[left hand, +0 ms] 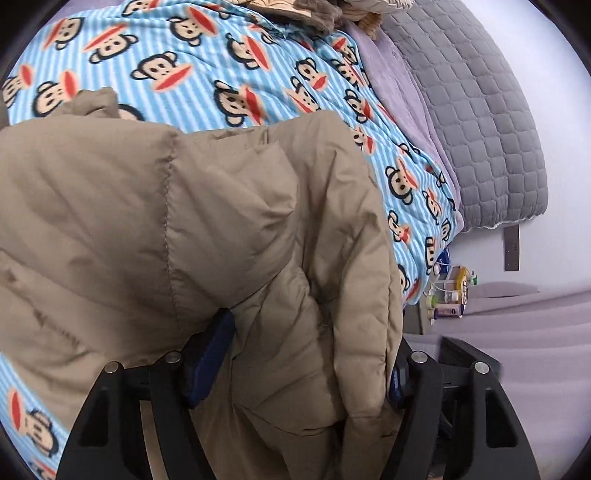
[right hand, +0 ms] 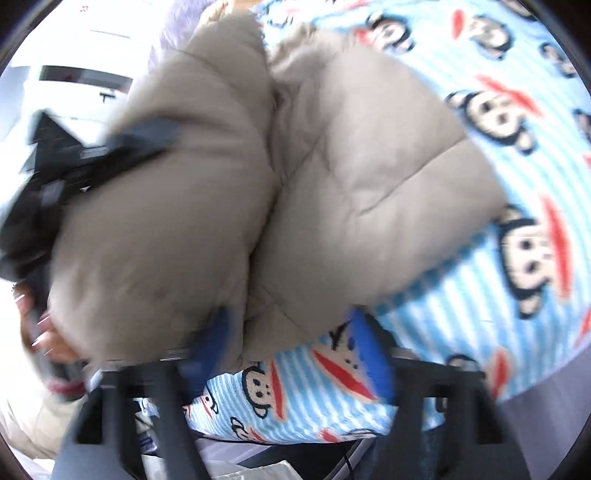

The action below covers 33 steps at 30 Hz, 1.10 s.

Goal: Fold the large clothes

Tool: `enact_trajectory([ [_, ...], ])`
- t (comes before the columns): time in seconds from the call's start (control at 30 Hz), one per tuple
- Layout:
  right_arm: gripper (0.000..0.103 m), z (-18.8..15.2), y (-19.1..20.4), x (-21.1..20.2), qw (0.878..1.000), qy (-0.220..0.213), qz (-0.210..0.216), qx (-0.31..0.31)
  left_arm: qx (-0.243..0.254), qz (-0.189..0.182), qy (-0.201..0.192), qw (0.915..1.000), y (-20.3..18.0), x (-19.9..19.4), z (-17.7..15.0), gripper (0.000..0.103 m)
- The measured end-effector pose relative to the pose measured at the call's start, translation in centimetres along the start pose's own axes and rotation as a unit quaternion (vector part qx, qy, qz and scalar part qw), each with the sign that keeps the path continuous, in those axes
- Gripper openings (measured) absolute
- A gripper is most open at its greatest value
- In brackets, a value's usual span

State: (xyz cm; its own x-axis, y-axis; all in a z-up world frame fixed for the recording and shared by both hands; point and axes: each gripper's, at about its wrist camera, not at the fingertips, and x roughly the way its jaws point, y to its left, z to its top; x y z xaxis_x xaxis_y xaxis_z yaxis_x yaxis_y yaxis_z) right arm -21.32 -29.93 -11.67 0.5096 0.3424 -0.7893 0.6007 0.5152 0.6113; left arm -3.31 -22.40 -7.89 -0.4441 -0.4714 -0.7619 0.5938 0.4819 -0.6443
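A tan puffer jacket [left hand: 184, 229] lies bunched on a bed. In the left wrist view a thick fold of it fills the gap between my left gripper's [left hand: 303, 369] blue pads [left hand: 207, 362], which are shut on it. The right wrist view is motion-blurred. There the jacket [right hand: 332, 166] shows as two puffy folded halves. My right gripper [right hand: 293, 349] is open, with its jaws wide apart. The jacket's lower edge dips in beside the left pad [right hand: 218, 343], and blanket shows through the rest of the gap. The left gripper [right hand: 110, 147] appears at the jacket's left edge, held by a hand [right hand: 37, 325].
A blue-striped monkey-print blanket [left hand: 229, 66] covers the bed under the jacket. A grey quilted cover [left hand: 480, 129] and lilac sheet [left hand: 399, 92] lie on the right. More clothes [left hand: 314, 11] are piled at the far end. Small bottles [left hand: 448, 295] stand beyond the bed edge.
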Motion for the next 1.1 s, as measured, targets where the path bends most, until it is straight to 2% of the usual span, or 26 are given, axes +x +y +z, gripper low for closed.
enact_trajectory([
  [0.13,0.079,-1.4,0.0,-3.3,0.999,-0.023,0.030,-0.012,0.007,0.010,-0.004,0.9999,-0.5,2.1,0.5,0.071],
  [0.27,0.082,-2.9,1.4,-4.8,0.997,-0.028,0.050,-0.054,0.025,0.038,-0.005,0.9990,-1.2,3.6,1.9,0.071],
  [0.33,0.082,-2.2,3.3,-3.6,0.996,-0.030,0.046,-0.072,0.039,0.059,-0.013,0.9974,-2.1,3.5,2.3,0.071],
  [0.4,0.082,-1.4,4.4,-2.0,0.996,-0.032,-0.001,-0.087,0.059,0.074,-0.040,0.9947,-3.3,2.2,2.2,0.071],
  [0.43,0.079,-0.8,4.6,-1.3,0.994,-0.039,-0.046,-0.092,0.070,0.083,-0.062,0.9922,-3.8,1.1,2.0,0.071],
  [0.47,0.054,-0.3,4.6,-1.0,0.992,-0.051,-0.073,-0.093,0.079,0.096,-0.082,0.9888,-4.1,0.0,1.6,0.071],
  [0.5,0.036,0.1,4.4,-0.9,0.992,-0.055,-0.073,-0.089,0.088,0.114,-0.106,0.9840,-4.2,-1.3,1.2,0.071],
  [0.53,0.022,0.7,3.6,-1.2,0.993,-0.056,-0.074,-0.080,0.093,0.142,-0.135,0.9761,-4.0,-2.8,0.7,0.071],
  [0.63,0.019,1.2,2.7,-1.9,0.991,-0.083,-0.091,-0.062,0.078,0.219,-0.203,0.9510,-1.8,-6.4,-0.9,0.071],
  [0.7,0.019,0.9,1.9,-2.3,0.990,-0.087,-0.094,-0.057,0.042,0.256,-0.220,0.9403,1.3,-7.7,-1.3,0.071],
  [0.8,0.019,1.8,1.4,-3.1,0.990,-0.088,-0.097,-0.052,0.001,0.292,-0.211,0.9328,5.4,-7.2,-0.6,0.071],
  [0.87,0.019,2.1,1.2,-3.8,0.990,-0.092,-0.100,-0.050,-0.006,0.289,-0.212,0.9336,6.6,-6.2,0.2,0.071],
  [0.97,0.019,2.2,0.2,-3.8,0.988,-0.096,-0.113,-0.036,0.022,0.306,-0.213,0.9274,5.6,-3.9,1.6,0.071],
  [1.1,0.019,2.5,-3.4,-3.9,0.988,-0.100,-0.114,0.023,0.061,0.320,-0.214,0.9209,2.7,0.2,3.3,0.071],
])
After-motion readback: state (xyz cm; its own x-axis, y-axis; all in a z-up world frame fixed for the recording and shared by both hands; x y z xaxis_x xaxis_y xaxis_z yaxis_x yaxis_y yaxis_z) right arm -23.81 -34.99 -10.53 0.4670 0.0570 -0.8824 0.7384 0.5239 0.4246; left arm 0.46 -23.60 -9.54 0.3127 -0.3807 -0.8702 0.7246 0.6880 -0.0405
